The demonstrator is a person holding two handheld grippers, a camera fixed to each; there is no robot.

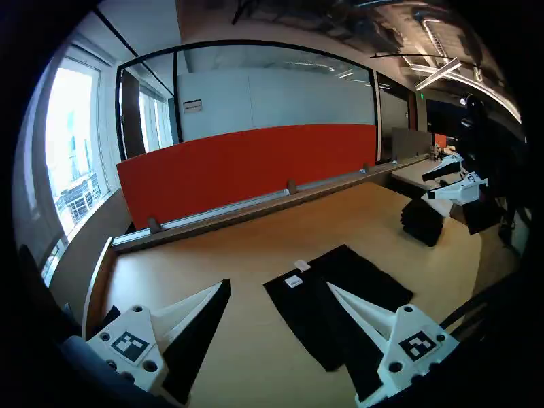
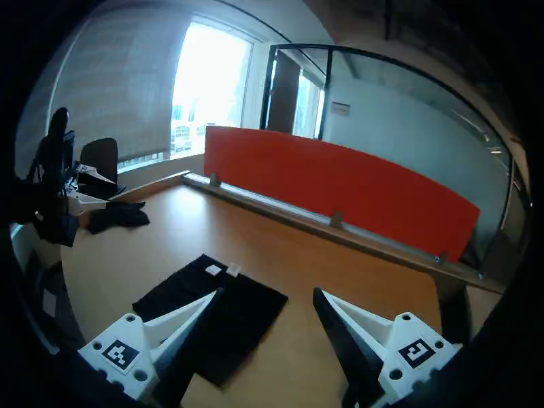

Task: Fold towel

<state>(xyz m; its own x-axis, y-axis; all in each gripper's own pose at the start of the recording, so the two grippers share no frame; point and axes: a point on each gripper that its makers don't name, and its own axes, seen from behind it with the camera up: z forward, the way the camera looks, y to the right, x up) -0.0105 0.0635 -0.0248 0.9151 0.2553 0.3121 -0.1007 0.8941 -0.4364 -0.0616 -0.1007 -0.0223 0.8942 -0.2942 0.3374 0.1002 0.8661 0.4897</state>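
Office room, big windows (image 2: pixel 204 95) on one side and a long wooden table (image 1: pixel 272 231) with an orange divider (image 1: pixel 251 170) running along its far edge. The towel (image 1: pixel 340 299) is black and lies flat on the table, stretched out in a long strip, with a couple of small white tags (image 1: pixel 294 280) at the end nearer the divider. In the left gripper view the left hand-held gripper (image 1: pixel 277 283) has its fingers spread wide and nothing between them. Its right-hand finger sits over the towel, the other one is over bare wood, and I honestly can't tell if either touches anything. The right gripper view is pretty much the same deal: the right hand-held gripper (image 2: pixel 267 291) is wide apart and holding nothing. The towel (image 2: pixel 245 306) is under and just beside its left-hand finger, tags (image 2: pixel 214 270) at the far end, and the other finger is over plain table (image 2: pixel 326 258). Off at the far right of the left gripper view there's a dark heap of cloth (image 1: pixel 421 221) near the table's end. The right gripper view also has a crumpled black cloth (image 2: pixel 119 216) lying off to the left, well apart from the towel.
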